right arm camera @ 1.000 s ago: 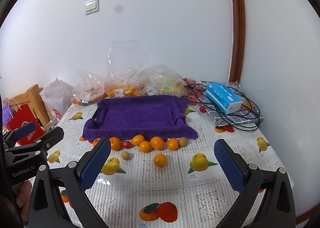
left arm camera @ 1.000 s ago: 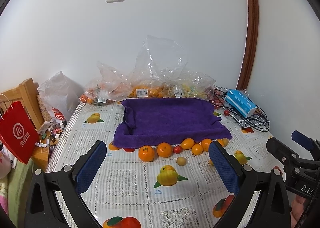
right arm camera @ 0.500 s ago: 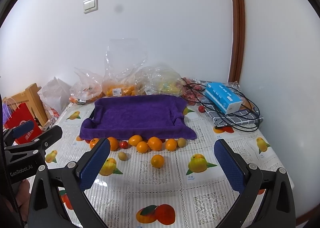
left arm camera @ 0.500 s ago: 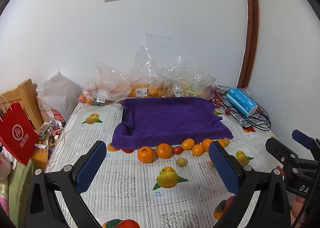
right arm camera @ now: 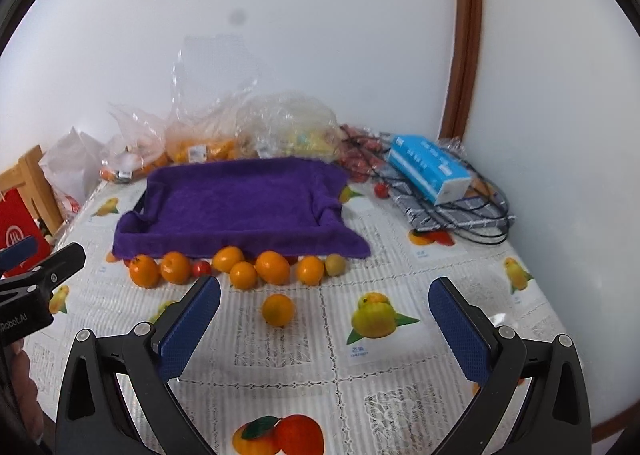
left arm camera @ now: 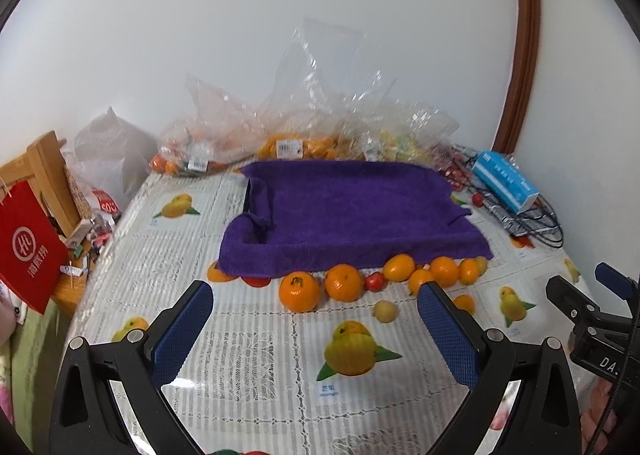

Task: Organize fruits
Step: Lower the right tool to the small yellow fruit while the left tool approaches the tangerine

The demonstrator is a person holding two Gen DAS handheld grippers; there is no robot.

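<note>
A tray draped in a purple towel (left arm camera: 352, 211) (right arm camera: 240, 207) sits mid-table. Several oranges lie in a row along its front edge, among them one with a green stem (left arm camera: 299, 291) and another (right arm camera: 273, 267), with a small red tomato (left arm camera: 374, 281) (right arm camera: 201, 268) between them. One orange (right arm camera: 277, 310) lies alone nearer me, and a small pale round fruit (left arm camera: 385, 311) lies loose. My left gripper (left arm camera: 316, 329) is open and empty above the cloth, short of the row. My right gripper (right arm camera: 325, 325) is open and empty, just behind the lone orange.
Clear plastic bags of fruit (left arm camera: 304, 135) pile against the wall behind the tray. A blue box (right arm camera: 430, 167) lies on black cables (right arm camera: 472, 215) at the back right. A red paper bag (left arm camera: 26, 247) and a wooden chair (left arm camera: 44, 171) stand off the table's left edge.
Both grippers have moved forward and lower toward the fruit row; the fruits look larger. Nothing on the table has moved. Both jaws stay open.
</note>
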